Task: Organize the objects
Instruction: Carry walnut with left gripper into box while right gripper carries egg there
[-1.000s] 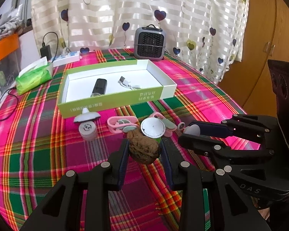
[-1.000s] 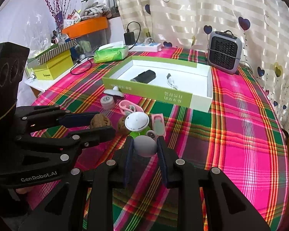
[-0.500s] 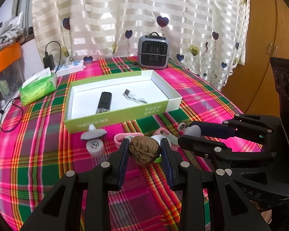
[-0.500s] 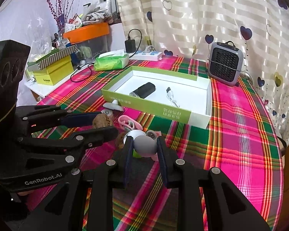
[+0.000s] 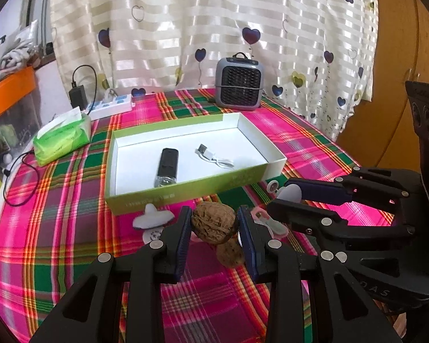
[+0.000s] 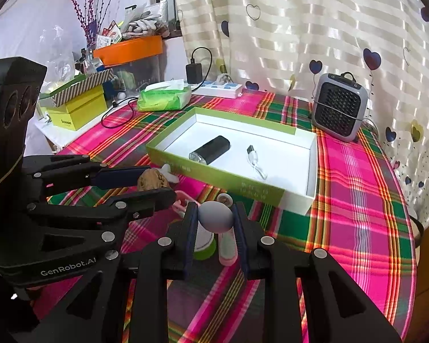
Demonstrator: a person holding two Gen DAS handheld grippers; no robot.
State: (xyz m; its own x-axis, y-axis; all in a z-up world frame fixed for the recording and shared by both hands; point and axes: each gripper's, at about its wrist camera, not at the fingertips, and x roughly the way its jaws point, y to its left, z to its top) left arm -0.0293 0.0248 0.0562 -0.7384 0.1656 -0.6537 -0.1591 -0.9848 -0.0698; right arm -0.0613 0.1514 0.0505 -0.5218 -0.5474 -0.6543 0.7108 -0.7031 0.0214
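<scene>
Looking along the left claw (image 5: pixel 214 223), I see it clamped on a walnut (image 5: pixel 213 224) lifted before the open box (image 5: pixel 186 191), while the right claw (image 6: pixel 215 218) pinches a grey egg-shaped piece (image 6: pixel 216 217), both probably needing carrying over the rim (image 6: pixel 214 175).

A wrinkled brown walnut (image 5: pixel 213 223) sits clamped between the left gripper's (image 5: pixel 214 225) pads, lifted off the tabletop (image 5: pixel 57 214). A smooth grey egg-shaped piece (image 6: pixel 216 216) is pinched in the right gripper (image 6: pixel 216 220). Farther off lies the shallow green-and-white box (image 5: pixel 163 197), open, holding a black cylinder (image 5: pixel 166 167) at left and a white cable (image 5: pixel 213 157) at right.
</scene>
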